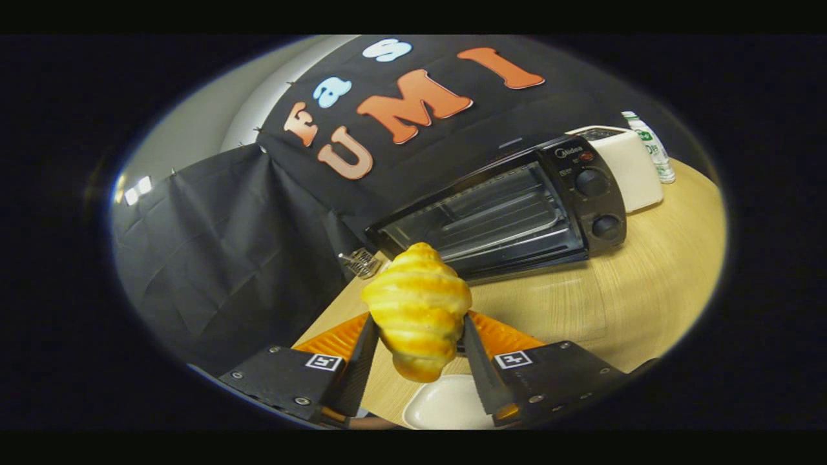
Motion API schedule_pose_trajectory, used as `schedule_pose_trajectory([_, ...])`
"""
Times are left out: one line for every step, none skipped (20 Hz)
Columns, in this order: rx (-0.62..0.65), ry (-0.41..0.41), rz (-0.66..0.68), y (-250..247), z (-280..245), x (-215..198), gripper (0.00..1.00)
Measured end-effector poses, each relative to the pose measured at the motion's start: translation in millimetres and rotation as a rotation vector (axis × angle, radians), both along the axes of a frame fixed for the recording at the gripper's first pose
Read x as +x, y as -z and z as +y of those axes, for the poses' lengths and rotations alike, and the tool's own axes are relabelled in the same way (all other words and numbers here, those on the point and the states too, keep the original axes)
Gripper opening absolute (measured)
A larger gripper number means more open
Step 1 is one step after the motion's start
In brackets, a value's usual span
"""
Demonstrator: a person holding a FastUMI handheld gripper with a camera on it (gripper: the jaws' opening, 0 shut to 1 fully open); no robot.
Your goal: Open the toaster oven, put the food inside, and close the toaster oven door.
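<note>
Between the two fingers of the gripper (pixel 418 336), pinched from both sides, the croissant (pixel 417 309) stands upright, with the open toaster oven (pixel 497 213) straight ahead beyond it.

So the whole setup sits on a light wood-grain table (pixel 620 303), pale tan with fine lines running across the top. Sitting right on it is a black toaster oven (pixel 510 210), door dropped open, with two knobs down its side panel. Just beyond that is a white boxy appliance (pixel 630 165), and next to it a clear plastic bottle (pixel 652 145) with a green label. There's a small white dish (pixel 446 403) on the near part, and a little wire rack (pixel 363 261) over by the black cloth.
</note>
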State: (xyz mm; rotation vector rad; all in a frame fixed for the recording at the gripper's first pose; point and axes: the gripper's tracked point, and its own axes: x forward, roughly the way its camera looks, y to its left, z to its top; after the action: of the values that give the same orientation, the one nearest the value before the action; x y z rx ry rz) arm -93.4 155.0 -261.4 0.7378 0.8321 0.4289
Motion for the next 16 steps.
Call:
schedule_pose_trajectory([0.004, 0.024, 0.013, 3.7, 0.3, 8.9, 0.7])
schedule_pose_trajectory([0.02, 0.036, 0.011, 4.5, 1.8, 18.9, 0.71])
schedule_pose_trajectory([0.023, 0.056, 0.014, 7.5, 2.4, 30.4, 0.71])
schedule_pose_trajectory([0.023, 0.069, 0.019, 12.2, 2.0, 40.6, 0.7])
schedule_pose_trajectory([0.033, 0.084, 0.032, 17.9, 2.8, 49.3, 0.71])
schedule_pose_trajectory([0.045, 0.097, 0.053, 23.8, 5.4, 57.3, 0.7])
schedule_pose_trajectory([0.058, 0.111, 0.068, 27.2, 8.9, 66.4, 0.7])
schedule_pose_trajectory([0.054, 0.123, 0.076, 32.0, 11.3, 74.6, 0.7])
schedule_pose_trajectory([0.048, 0.132, 0.067, 34.2, 13.1, 83.9, 0.7])
schedule_pose_trajectory([0.045, 0.14, 0.059, 34.9, 14.6, 91.2, 0.7])
schedule_pose_trajectory([0.047, 0.145, 0.058, 37.3, 17.4, 99.5, 0.7])
schedule_pose_trajectory([0.044, 0.156, 0.064, 41.1, 19.4, 107.0, 0.7])
schedule_pose_trajectory([0.034, 0.163, 0.064, 44.8, 20.5, 114.8, 0.7])
schedule_pose_trajectory([0.015, 0.173, 0.074, 49.1, 19.8, 120.4, 0.7])
schedule_pose_trajectory([-0.008, 0.173, 0.068, 51.6, 19.2, 125.8, 0.7])
schedule_pose_trajectory([-0.031, 0.179, 0.054, 53.3, 17.9, 133.9, 0.7])
